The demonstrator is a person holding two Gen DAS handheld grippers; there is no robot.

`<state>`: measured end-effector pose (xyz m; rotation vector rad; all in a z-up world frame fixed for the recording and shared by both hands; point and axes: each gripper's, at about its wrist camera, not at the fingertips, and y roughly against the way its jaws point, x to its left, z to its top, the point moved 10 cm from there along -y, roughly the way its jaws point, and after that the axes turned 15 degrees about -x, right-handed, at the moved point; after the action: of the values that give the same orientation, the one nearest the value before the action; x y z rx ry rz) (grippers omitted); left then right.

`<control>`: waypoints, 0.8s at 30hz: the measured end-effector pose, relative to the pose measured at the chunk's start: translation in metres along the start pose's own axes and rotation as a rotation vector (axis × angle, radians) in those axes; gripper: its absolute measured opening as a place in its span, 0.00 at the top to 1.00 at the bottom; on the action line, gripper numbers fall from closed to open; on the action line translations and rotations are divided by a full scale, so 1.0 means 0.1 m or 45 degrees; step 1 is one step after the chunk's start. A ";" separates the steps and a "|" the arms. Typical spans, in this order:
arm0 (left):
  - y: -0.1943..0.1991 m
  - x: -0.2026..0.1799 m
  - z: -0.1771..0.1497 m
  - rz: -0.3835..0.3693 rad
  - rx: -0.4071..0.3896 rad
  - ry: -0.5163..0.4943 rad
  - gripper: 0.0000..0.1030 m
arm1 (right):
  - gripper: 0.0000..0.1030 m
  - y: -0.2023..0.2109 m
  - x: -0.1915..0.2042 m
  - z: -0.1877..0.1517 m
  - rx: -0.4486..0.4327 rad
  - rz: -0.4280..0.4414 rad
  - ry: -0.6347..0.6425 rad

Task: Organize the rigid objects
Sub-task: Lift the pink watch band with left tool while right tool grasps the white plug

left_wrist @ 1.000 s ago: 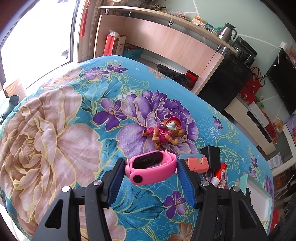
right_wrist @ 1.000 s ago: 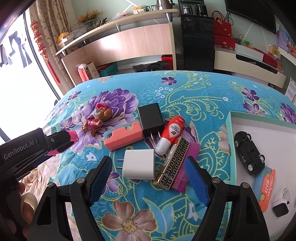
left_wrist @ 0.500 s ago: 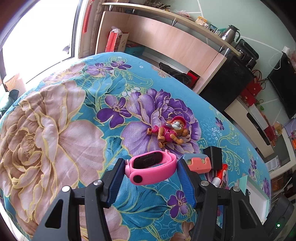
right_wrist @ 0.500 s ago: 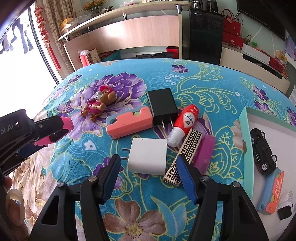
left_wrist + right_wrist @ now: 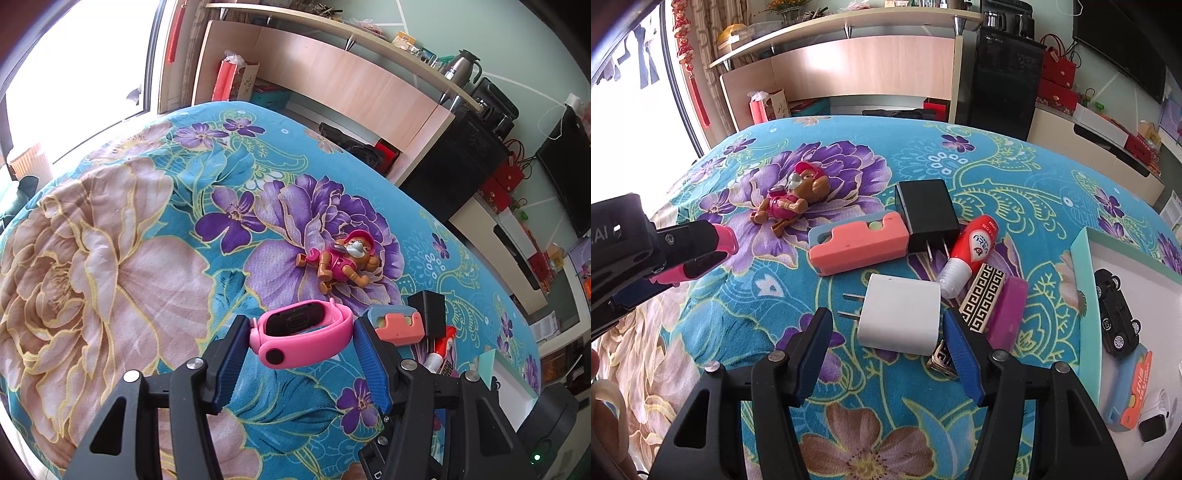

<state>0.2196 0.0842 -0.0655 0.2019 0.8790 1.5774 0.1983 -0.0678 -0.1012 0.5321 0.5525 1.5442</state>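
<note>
Some toys already lie in the tray (image 5: 1080,295); beside it, the right gripper (image 5: 886,332) has just been narrowing its jaws around the white charger (image 5: 899,314), not yet pinching, while the left gripper (image 5: 299,341) clamps the pink watch (image 5: 301,338).

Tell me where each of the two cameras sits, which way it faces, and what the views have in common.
Left wrist: on the left gripper, angled down over the floral cloth; its own fingers clamp a pink watch.
Right wrist: on the right gripper, angled down at a white charger between its open fingers; the left gripper and part of a hand show at left.
Shared: toy dog, salmon block, black adapter, red bottle.
</note>
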 end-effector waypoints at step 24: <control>0.02 0.03 0.01 0.021 -0.010 0.000 0.41 | 0.41 0.02 -0.02 0.03 -0.032 -0.065 0.032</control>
<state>0.2181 0.0874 -0.0641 0.2039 0.8724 1.5956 0.1984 -0.0694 -0.0973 0.4767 0.5612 1.5092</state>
